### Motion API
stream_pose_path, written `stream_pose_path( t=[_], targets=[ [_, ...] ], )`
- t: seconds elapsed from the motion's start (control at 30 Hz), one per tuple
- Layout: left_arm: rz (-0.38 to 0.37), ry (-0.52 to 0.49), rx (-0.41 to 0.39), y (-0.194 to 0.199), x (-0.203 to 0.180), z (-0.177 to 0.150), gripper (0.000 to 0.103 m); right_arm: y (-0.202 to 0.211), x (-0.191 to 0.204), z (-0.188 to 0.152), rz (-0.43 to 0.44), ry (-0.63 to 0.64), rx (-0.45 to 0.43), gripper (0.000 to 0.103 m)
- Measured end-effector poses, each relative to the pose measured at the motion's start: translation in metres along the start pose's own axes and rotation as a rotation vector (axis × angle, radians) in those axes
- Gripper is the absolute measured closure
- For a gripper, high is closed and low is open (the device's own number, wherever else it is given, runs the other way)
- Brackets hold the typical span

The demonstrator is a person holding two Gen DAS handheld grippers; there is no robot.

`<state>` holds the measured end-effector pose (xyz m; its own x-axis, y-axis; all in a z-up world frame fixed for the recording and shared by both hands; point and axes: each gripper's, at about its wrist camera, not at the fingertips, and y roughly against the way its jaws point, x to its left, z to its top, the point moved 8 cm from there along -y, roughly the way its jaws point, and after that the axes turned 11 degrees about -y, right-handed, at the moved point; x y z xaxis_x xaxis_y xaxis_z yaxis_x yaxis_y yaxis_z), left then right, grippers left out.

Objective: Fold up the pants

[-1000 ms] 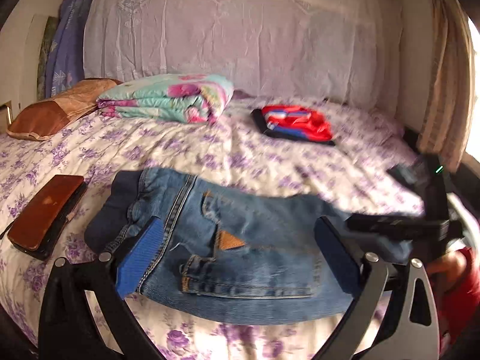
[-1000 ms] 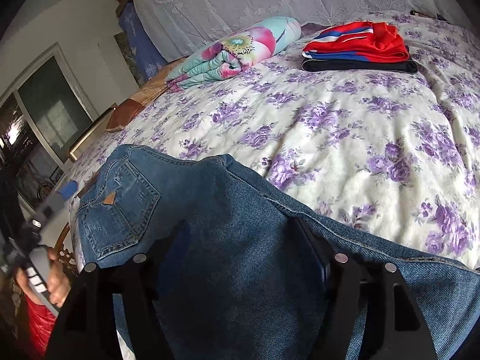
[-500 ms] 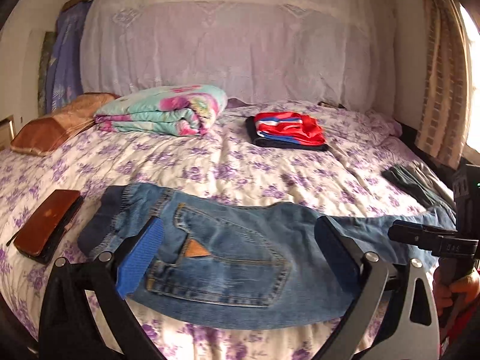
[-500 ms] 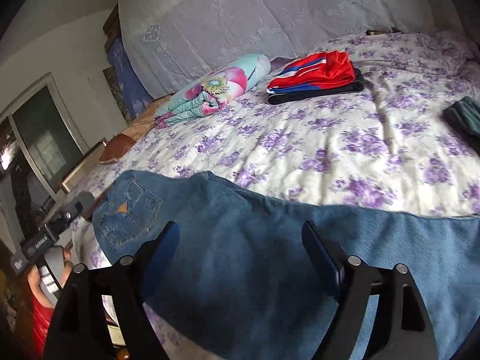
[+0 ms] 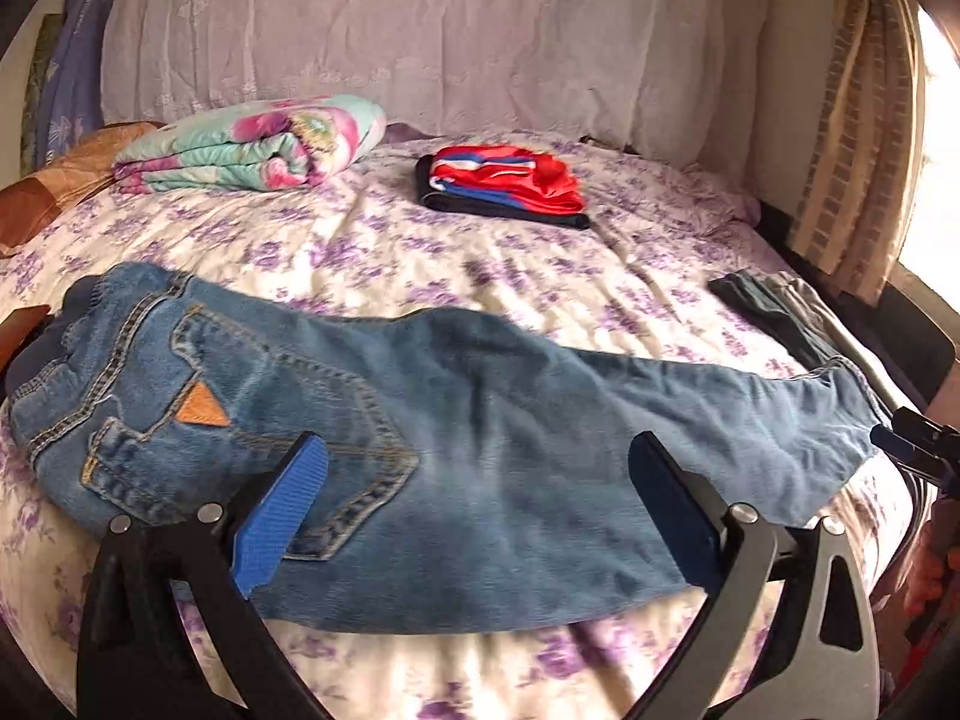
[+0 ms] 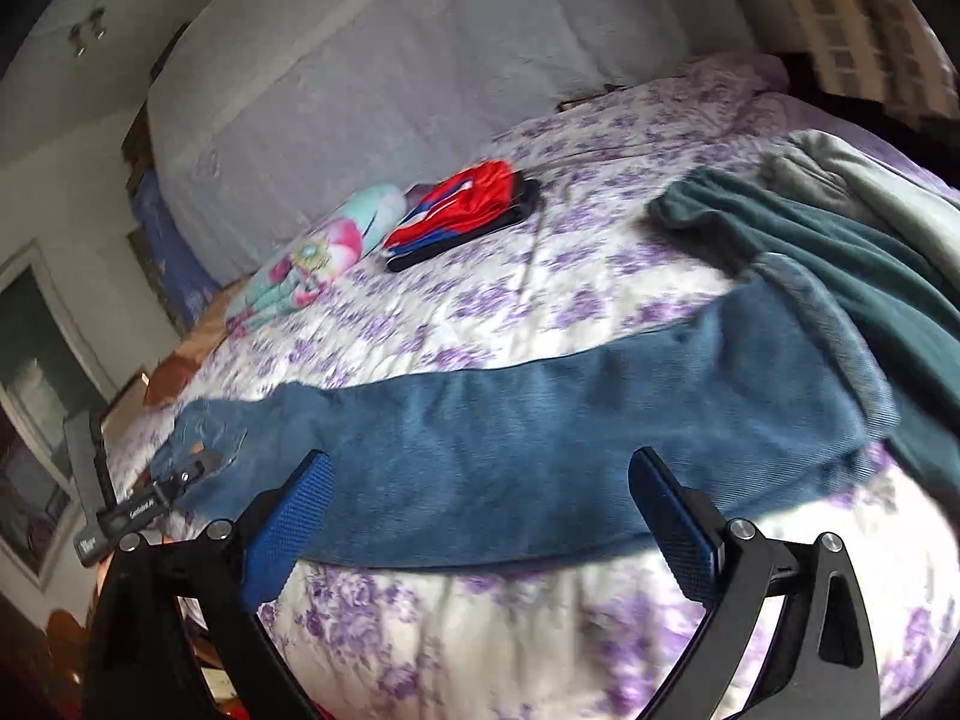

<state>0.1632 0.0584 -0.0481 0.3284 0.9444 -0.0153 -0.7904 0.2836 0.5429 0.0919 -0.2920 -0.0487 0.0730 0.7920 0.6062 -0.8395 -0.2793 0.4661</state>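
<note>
Jeans [image 5: 480,420]: flat along near bed edge, hem at 3 o'clock
Left gripper [image 5: 474,510]: jaws apart, empty
Right gripper [image 6: 480,516]: jaws opening, empty
Bedspread [image 5: 420,252]: free toward 12 o'clock

One jeans [image 5: 480,438] — two grippers [image 5: 474,498]

Between the wide-standing jaws of the left gripper [image 5: 477,507], the blue denim jeans [image 5: 480,420] are lying flat, leaving room above. Past them, bare purple-flowered bedspread [image 5: 360,252] is stretching clear to a folded red-and-blue garment [image 5: 504,183] and a rolled floral blanket [image 5: 252,144]. The right gripper [image 6: 480,516] jaws are opening over the leg; a dark green garment [image 6: 840,252] is crowding their right side.
</note>
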Motion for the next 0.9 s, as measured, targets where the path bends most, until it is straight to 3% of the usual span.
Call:
stream_pose_path(
  t=[0.1,0.17,0.2,0.23,0.33,0.4,0.5,0.53,0.63,0.7,0.77,0.83,0.9],
  targets=[
    [-0.027,-0.068,0.014,-0.017,-0.029,0.006,0.005,0.022,-0.034,0.007,-0.031,-0.085,-0.021,0.004],
    [0.039,-0.112,0.098,-0.044,-0.036,-0.006,0.005,0.026,-0.051,0.006,-0.046,-0.143,-0.016,0.004],
    [0.058,-0.124,0.188,-0.062,-0.037,-0.018,0.004,0.025,-0.059,0.004,-0.051,-0.168,-0.009,0.004],
    [0.062,-0.127,0.201,-0.062,-0.038,-0.015,0.004,0.021,-0.064,0.002,-0.049,-0.192,0.005,0.004],
    [0.022,-0.091,0.188,-0.057,-0.032,-0.016,0.004,0.001,-0.075,-0.008,-0.027,-0.250,0.058,0.003],
    [0.025,-0.065,0.162,-0.046,-0.033,-0.012,0.005,-0.004,-0.073,-0.010,-0.055,-0.208,0.046,0.003],
    [-0.135,-0.016,0.068,-0.027,-0.055,0.005,0.005,-0.004,-0.071,-0.012,-0.057,-0.203,0.064,0.004],
    [-0.148,-0.031,0.058,-0.027,-0.064,0.010,0.005,0.000,-0.072,-0.012,-0.042,-0.219,0.074,0.004],
    [-0.088,-0.154,0.102,-0.050,-0.085,0.007,0.005,0.014,-0.081,-0.012,0.020,-0.290,0.097,0.004],
    [-0.062,-0.172,0.238,-0.078,-0.089,-0.013,0.004,0.017,-0.087,-0.011,0.069,-0.346,0.097,0.004],
    [-0.054,-0.179,0.184,-0.068,-0.089,-0.007,0.004,0.014,-0.092,-0.008,0.088,-0.383,0.085,0.004],
    [-0.069,-0.178,0.179,-0.065,-0.088,-0.011,0.005,0.010,-0.092,-0.001,0.089,-0.390,0.065,0.003],
    [-0.065,-0.131,0.126,-0.050,-0.078,-0.013,0.005,0.006,-0.092,0.006,0.090,-0.403,0.047,0.003]
  ],
)
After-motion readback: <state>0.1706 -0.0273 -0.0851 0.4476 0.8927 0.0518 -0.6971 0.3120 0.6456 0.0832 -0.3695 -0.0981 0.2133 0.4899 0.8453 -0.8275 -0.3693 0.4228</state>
